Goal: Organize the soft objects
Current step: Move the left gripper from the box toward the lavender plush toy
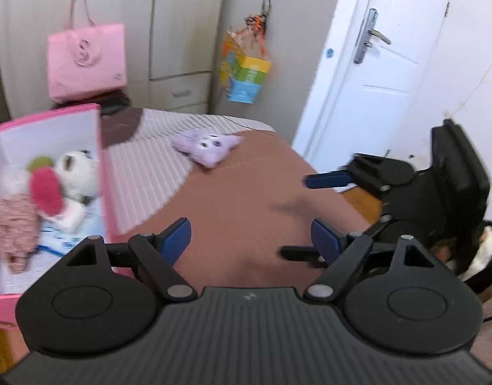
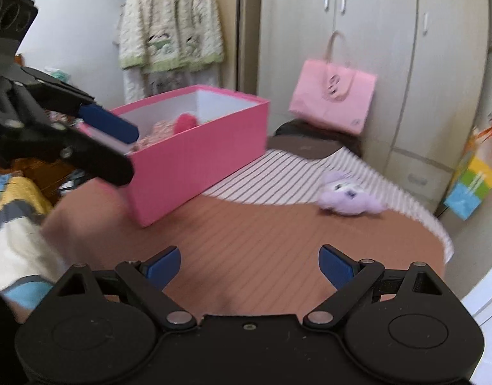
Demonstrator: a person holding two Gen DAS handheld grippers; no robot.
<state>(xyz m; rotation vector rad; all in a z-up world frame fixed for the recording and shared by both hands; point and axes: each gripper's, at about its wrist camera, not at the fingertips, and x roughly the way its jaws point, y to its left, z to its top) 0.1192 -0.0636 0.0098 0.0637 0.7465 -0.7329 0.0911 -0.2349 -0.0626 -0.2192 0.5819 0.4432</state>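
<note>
Purple plush toy lying flat on the bed, where the striped cover meets the brown one; well apart from the pink box, off to that box's right in both wrist views, nothing touching it; face side up, two dark eyes showing.

Left gripper hanging over bare brown cover just right of the pink box, blue pads spread wide, nothing between them; purple plush toy well ahead of its fingertips and slightly to the left of their gap. Same gripper visible in the right wrist view, jaws apart, at the near left corner of the pink box.

Right gripper spread wide too, empty, above brown cover nearer than the pink box's front corner; purple plush toy far ahead and to the right of its gap. Visible from the left wrist view, further right of the pink box, pads apart.

Pink box open on top, white inside, holding a white panda plush, a red-and-green plush, a speckled pink plush and some printed paper, its blue print too blurred to read; exact count of toys inside hard to tell, three made out.

Behind the pink box, against the wardrobe, one pink bag with a large curly "S" emblem; small print at its corner unreadable. One coloured carton bag hanging further right, lettering blurred.

Counted: two grippers, one box, one loose toy on the bed.
</note>
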